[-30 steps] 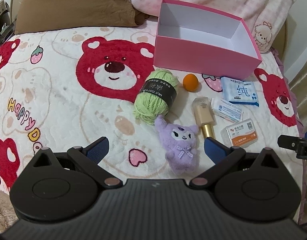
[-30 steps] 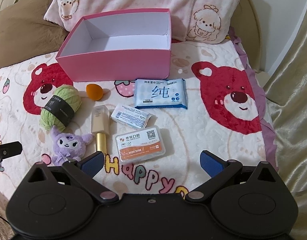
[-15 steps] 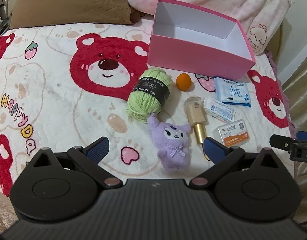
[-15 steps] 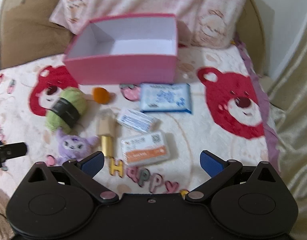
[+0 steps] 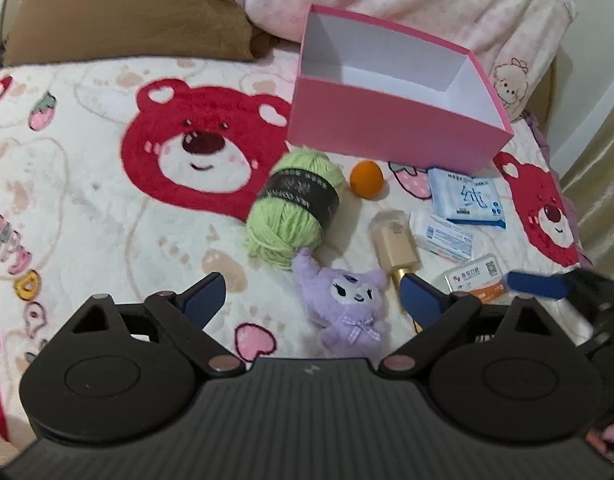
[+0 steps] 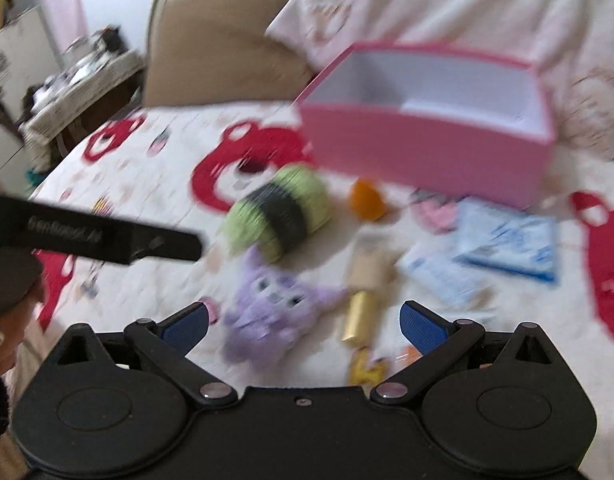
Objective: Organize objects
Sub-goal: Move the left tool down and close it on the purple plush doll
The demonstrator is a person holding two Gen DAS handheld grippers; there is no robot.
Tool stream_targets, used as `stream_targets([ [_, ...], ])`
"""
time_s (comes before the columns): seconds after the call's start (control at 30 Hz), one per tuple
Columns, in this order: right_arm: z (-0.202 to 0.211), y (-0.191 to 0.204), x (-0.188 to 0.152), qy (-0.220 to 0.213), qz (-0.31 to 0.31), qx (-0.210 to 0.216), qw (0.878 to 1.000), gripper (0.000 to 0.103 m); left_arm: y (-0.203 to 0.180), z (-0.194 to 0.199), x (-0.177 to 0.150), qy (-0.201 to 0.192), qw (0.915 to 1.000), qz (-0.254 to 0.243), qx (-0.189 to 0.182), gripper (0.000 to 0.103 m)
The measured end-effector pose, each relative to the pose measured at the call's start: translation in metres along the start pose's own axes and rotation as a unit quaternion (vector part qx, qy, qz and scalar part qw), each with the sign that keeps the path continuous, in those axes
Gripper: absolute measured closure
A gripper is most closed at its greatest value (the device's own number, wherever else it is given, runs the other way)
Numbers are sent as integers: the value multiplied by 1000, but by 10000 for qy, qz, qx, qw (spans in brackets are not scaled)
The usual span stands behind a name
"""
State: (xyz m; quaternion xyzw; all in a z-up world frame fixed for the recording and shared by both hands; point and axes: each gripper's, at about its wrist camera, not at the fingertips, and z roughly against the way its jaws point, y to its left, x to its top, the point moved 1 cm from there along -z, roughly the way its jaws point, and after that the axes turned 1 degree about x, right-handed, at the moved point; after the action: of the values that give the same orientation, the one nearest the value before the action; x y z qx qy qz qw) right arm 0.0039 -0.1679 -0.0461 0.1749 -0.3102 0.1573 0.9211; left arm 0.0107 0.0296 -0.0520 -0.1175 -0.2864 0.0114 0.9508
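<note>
Right tongs (image 6: 303, 322) swung left, over purple plush (image 6: 273, 310)

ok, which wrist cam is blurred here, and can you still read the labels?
Right wrist view: heavy motion smear, pink box and purple plush streaked, no item labels readable. Left wrist view: mostly sharp, the wet-wipe pack print is readable; only the right gripper at the edge is smeared.
</note>
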Motion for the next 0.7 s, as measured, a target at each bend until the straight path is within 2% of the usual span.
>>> stream_targets([
  [0.1,-22,11,-4,226,-39,293,9993,0,5,-14,-5,92,9997,136,-182,22],
  [0.17,-37,13,-7,370,-163,467,9981,0,7,-24,-9,152,9991,243,-305,35],
  [0.2,-45,13,-9,425,-261,547,9973,0,8,-29,-12,186,9987,293,-361,37],
  [0.33,-70,8,-18,595,-581,649,9944,1,10,-48,-21,354,9967,440,-579,52],
  [0.4,-76,8,-24,578,-703,710,9933,4,11,-55,-25,442,9956,495,-669,57],
  [0.47,-80,6,-30,561,-878,751,9917,12,12,-61,-28,549,9944,529,-730,72],
  [0.5,-81,6,-34,508,-977,765,9910,15,11,-63,-29,593,9942,521,-735,74],
  [0.57,-82,5,-38,413,-1066,695,9910,29,10,-67,-32,648,9944,504,-665,77],
  [0.63,-85,3,-42,394,-1077,553,9919,39,10,-70,-34,674,9943,515,-649,77],
  [0.7,-85,2,-44,378,-1026,524,9926,42,9,-73,-36,698,9942,516,-628,78],
])
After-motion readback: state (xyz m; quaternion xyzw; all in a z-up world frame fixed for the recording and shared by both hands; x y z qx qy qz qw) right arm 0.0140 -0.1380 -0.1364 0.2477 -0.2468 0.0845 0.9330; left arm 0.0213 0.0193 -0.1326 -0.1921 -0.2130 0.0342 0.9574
